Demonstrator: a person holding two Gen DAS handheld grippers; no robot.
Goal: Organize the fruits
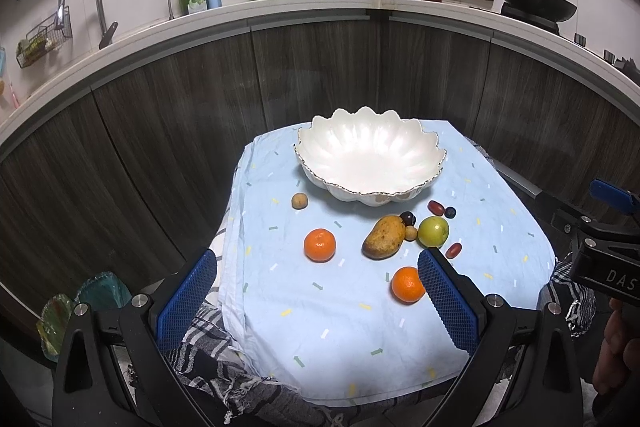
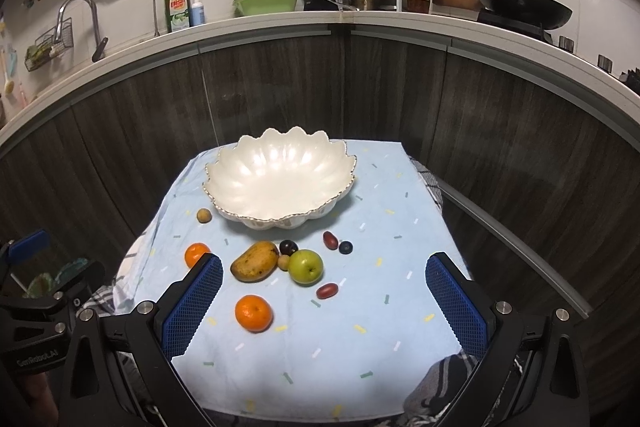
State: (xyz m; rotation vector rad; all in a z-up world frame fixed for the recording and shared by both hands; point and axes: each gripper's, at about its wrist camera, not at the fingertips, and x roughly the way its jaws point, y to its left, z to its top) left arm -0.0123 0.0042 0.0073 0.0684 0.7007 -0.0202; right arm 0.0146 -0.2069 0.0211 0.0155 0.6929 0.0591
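Observation:
An empty white scalloped bowl [image 1: 370, 157] [image 2: 280, 179] stands at the back of a light-blue cloth. In front of it lie a mango [image 1: 384, 237] [image 2: 255, 261], a green apple [image 1: 433, 231] [image 2: 306, 267], two oranges [image 1: 319, 245] [image 1: 407, 285] [image 2: 253, 313], a small brown fruit [image 1: 299, 201] [image 2: 203, 215], and several small dark and red fruits [image 1: 436, 207] [image 2: 330, 239]. My left gripper [image 1: 318, 267] is open and empty above the near edge. My right gripper [image 2: 324, 267] is open and empty, also held back from the fruits.
The cloth [image 1: 340, 327] covers a small table in front of dark wooden cabinet doors [image 1: 160, 131]. A counter behind holds a sink tap [image 1: 80, 7], dish soap, pots and a wok [image 1: 536, 3]. The right gripper's body [image 1: 604, 251] shows at the right edge.

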